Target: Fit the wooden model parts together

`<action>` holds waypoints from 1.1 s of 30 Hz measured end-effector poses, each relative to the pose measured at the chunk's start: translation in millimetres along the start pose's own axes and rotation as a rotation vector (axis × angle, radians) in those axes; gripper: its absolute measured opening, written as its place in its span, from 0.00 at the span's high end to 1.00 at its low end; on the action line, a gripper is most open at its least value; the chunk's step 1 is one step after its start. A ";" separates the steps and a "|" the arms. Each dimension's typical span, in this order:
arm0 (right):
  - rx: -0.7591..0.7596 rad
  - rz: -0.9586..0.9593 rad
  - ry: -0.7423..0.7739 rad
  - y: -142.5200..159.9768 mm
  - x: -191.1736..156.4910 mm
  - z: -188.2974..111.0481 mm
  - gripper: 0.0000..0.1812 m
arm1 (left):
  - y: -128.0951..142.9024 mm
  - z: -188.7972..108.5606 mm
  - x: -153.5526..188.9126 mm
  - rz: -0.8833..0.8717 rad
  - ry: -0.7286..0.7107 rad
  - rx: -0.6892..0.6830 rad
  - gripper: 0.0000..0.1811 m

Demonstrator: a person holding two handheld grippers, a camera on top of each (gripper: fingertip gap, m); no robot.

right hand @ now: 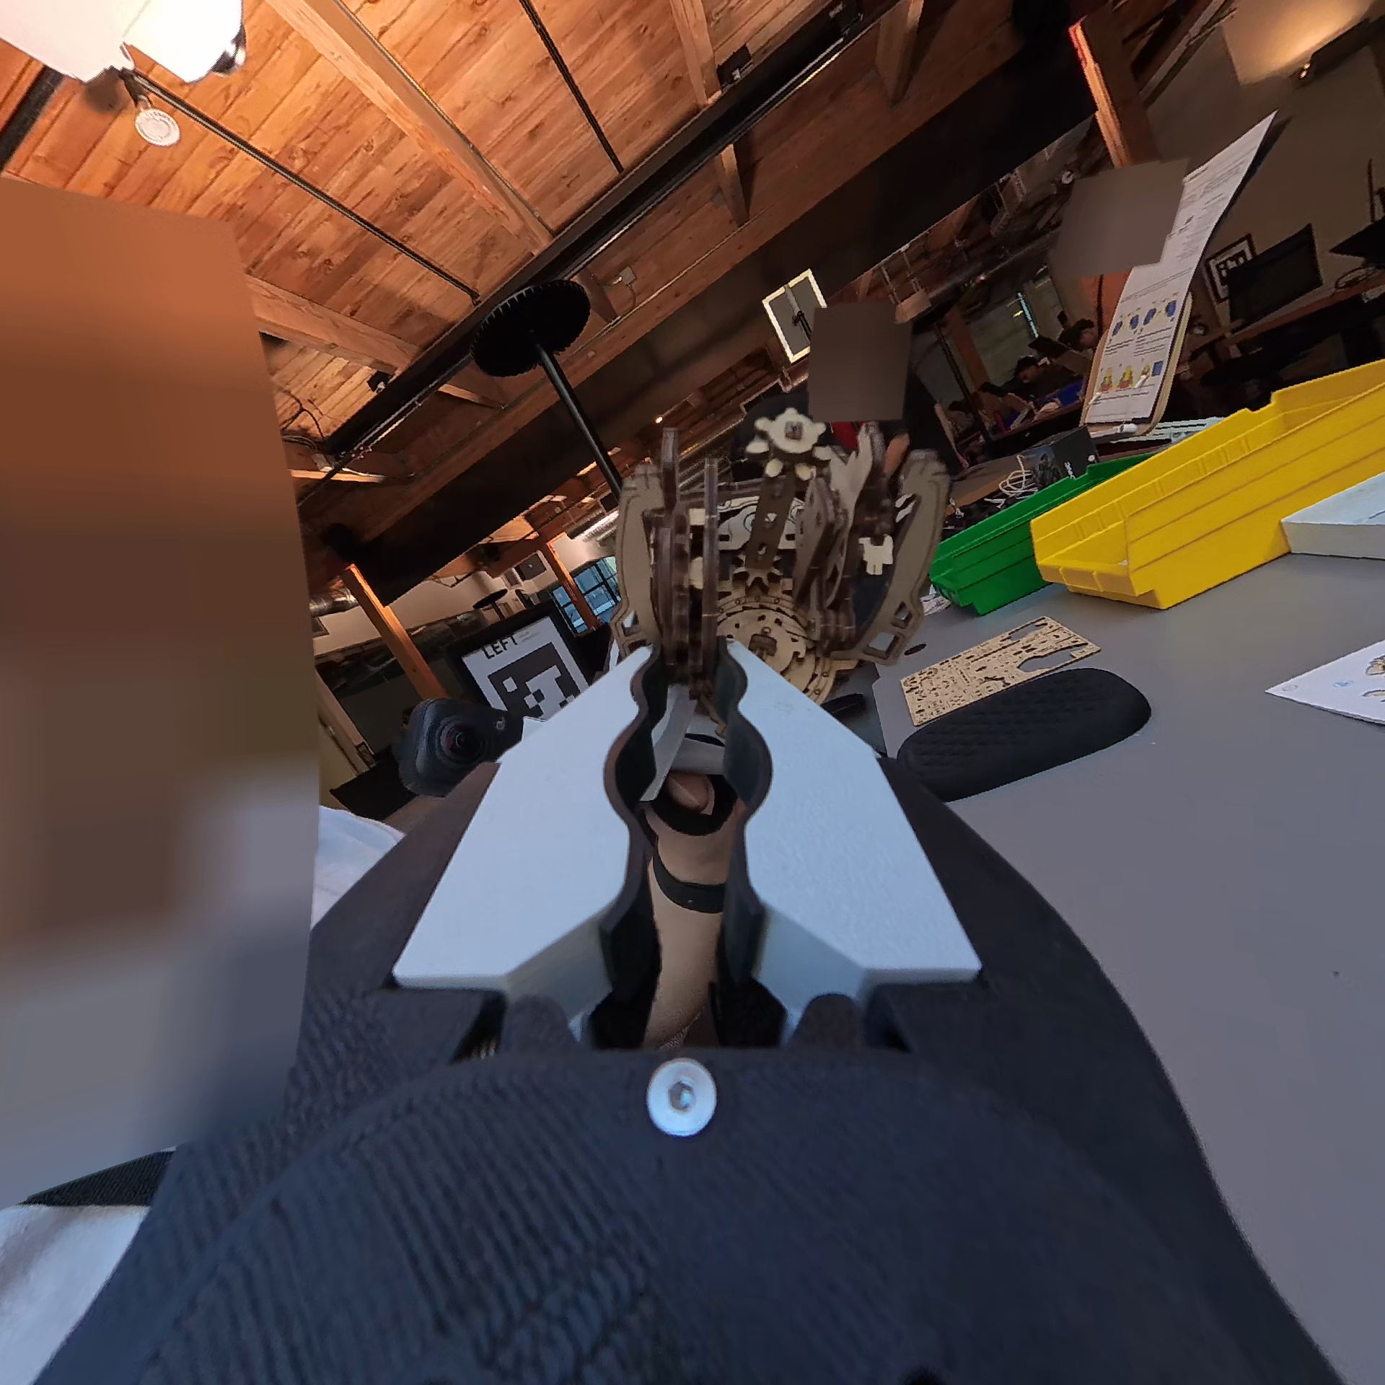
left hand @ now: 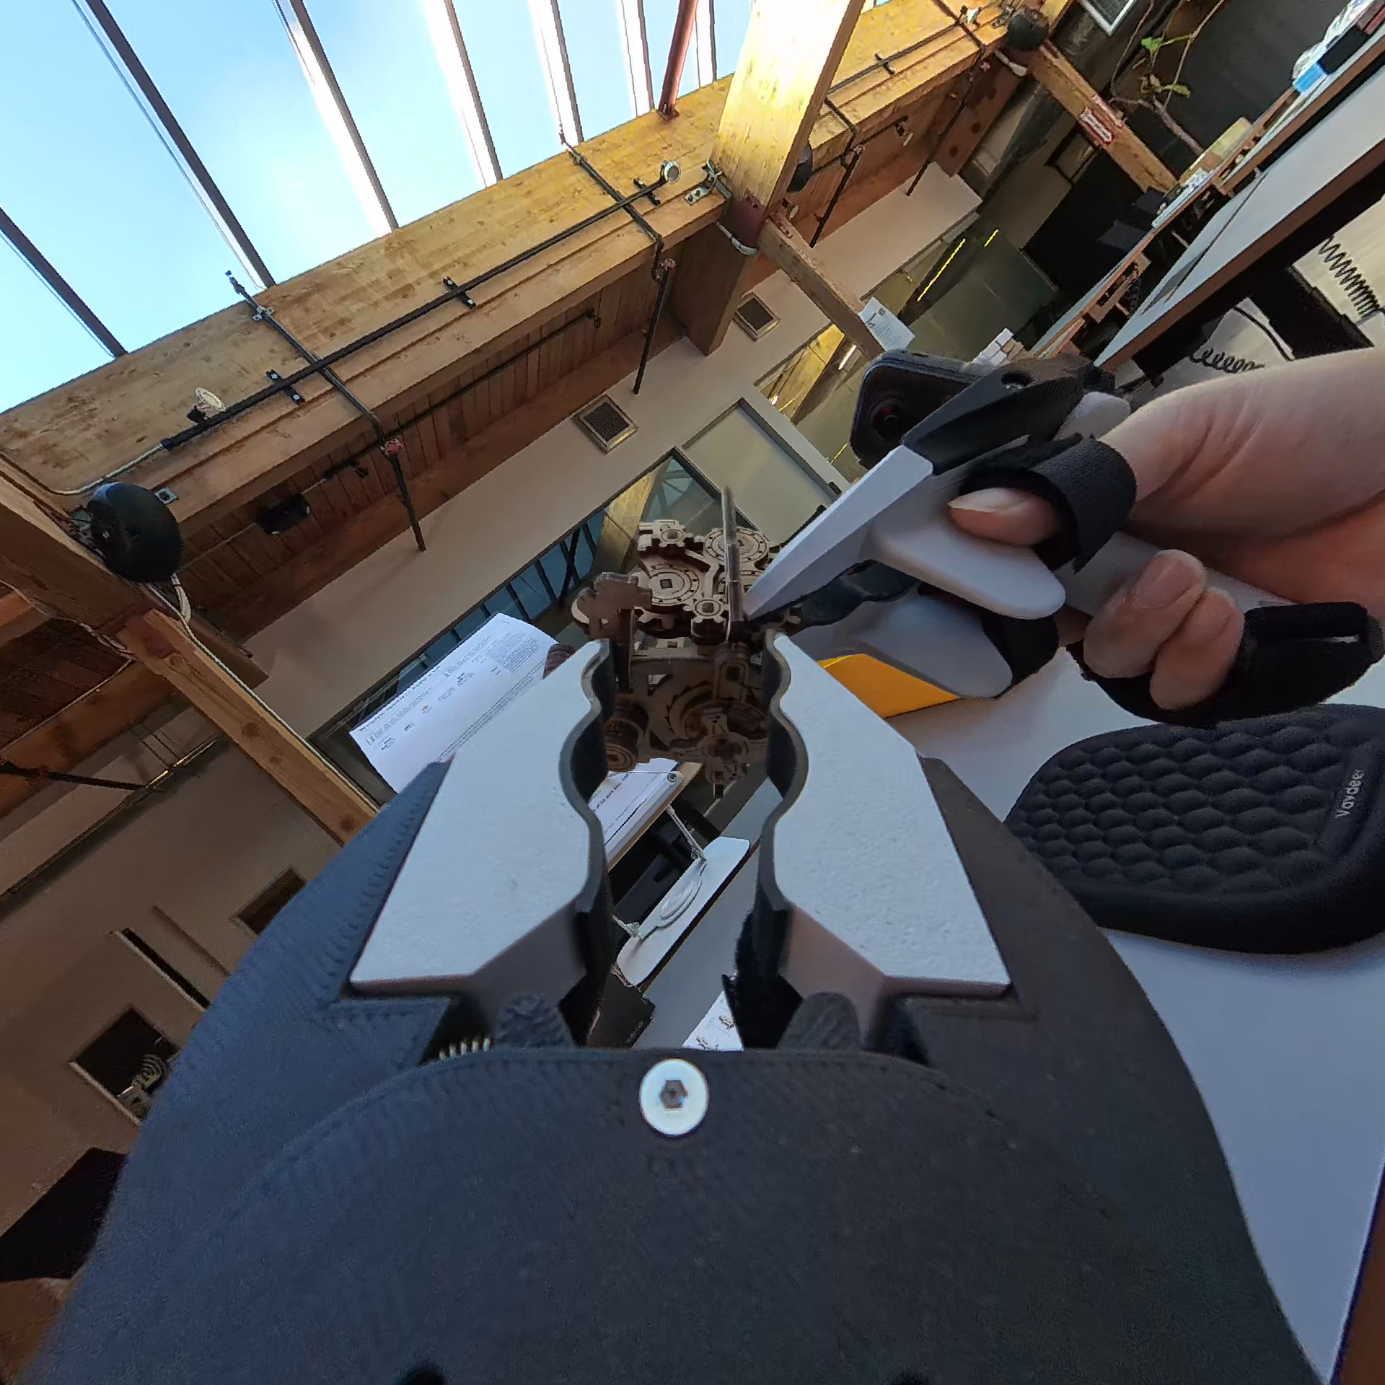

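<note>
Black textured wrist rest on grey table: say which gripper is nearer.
Right. The right gripper is left of the wrist rest and above it; the left gripper is farther left. Both grip the wooden gear model.

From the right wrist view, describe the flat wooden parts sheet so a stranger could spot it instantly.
Start at the grey table, right of the wooden gear model. In front of the yellow bin lies a black wrist rest, and the parts sheet lies flat just behind it. It is the only thin, pale, laser-cut panel there.
</note>
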State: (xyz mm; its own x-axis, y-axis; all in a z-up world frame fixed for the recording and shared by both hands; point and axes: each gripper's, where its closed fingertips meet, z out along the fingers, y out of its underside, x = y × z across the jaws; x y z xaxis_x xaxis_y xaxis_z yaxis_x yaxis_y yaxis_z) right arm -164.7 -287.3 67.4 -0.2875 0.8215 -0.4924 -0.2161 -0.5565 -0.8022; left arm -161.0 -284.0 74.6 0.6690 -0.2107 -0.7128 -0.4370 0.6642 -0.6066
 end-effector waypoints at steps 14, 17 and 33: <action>0.055 0.034 -0.037 -6.2 -0.3 -2.8 0.94 | -4.8 7.0 -2.1 -0.063 0.021 -0.011 0.80; 0.043 0.019 -0.029 -5.7 -0.3 -4.4 0.94 | -4.5 6.7 -0.8 -0.037 0.031 -0.015 0.81; 0.027 -0.043 -0.024 -6.9 -5.4 -0.3 0.95 | -8.3 2.7 -4.1 -0.142 0.019 0.006 0.81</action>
State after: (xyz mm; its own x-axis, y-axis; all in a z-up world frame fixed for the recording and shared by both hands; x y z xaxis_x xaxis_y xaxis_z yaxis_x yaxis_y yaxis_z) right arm -161.4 -287.9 75.4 -0.2993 0.8418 -0.4491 -0.2538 -0.5240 -0.8130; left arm -158.5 -286.7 83.5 0.7120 -0.3165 -0.6268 -0.3354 0.6310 -0.6996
